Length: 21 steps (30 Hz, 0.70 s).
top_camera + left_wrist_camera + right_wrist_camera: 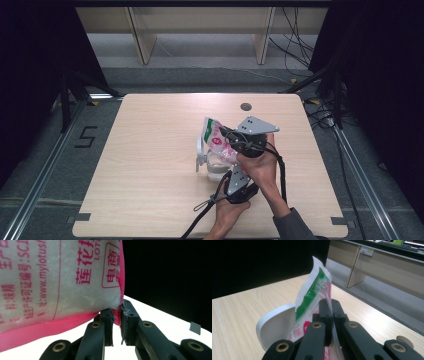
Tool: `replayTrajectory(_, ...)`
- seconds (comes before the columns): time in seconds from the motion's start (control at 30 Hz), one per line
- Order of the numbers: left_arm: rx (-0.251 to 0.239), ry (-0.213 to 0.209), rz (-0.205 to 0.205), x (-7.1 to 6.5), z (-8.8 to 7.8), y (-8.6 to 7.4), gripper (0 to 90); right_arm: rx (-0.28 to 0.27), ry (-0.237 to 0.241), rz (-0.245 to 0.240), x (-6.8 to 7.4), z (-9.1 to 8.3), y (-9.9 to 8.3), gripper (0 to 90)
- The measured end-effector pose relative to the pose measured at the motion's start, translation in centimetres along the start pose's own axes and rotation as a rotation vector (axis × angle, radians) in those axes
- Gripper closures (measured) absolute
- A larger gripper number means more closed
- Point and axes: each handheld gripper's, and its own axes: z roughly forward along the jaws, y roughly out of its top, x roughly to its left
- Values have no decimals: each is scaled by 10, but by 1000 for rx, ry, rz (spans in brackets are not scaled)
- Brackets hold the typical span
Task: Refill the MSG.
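— Pink and white plastic, printed in red: that is the bag (62,282) as my left claw (116,315) sees it. What do you get from above?

— From above the bag (216,137) sits near the middle of the pale wood counter (150,190), tilted up over a white scoop-like piece (201,155) with a clear container under it. Both your hands are just on the near side of the bag.

— My left claw (231,172) has its jaws pressed together on the bag's pink bottom corner; that pinch is plain in the left gripper view, while the high view hides it behind my hand.

— And the right?

— My right claw (331,306) is clamped on the clear edge of the bag (312,295), jaws nearly touching. This view alone gives the green stripe along the bag's top seam, and the white curved piece (275,327) just beside it.

— From above, your right claw (227,134) is at the bag's right side, its grey plate over it. A small round grommet (245,106) lies beyond the bag.
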Motion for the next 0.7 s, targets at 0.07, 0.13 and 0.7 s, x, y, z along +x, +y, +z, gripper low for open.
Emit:
replayTrajectory(0.07,3,-3,-1,-1,-1,0,809,11,12,22,0,-1,0,900)
replayTrajectory(0.13,2,-5,1,0,-1,1,809,10,13,15,0,0,0,900)
replayTrajectory(0.7,-59,-18,-77,-6,3,0,810,33,8,9,2,4,-1,900)
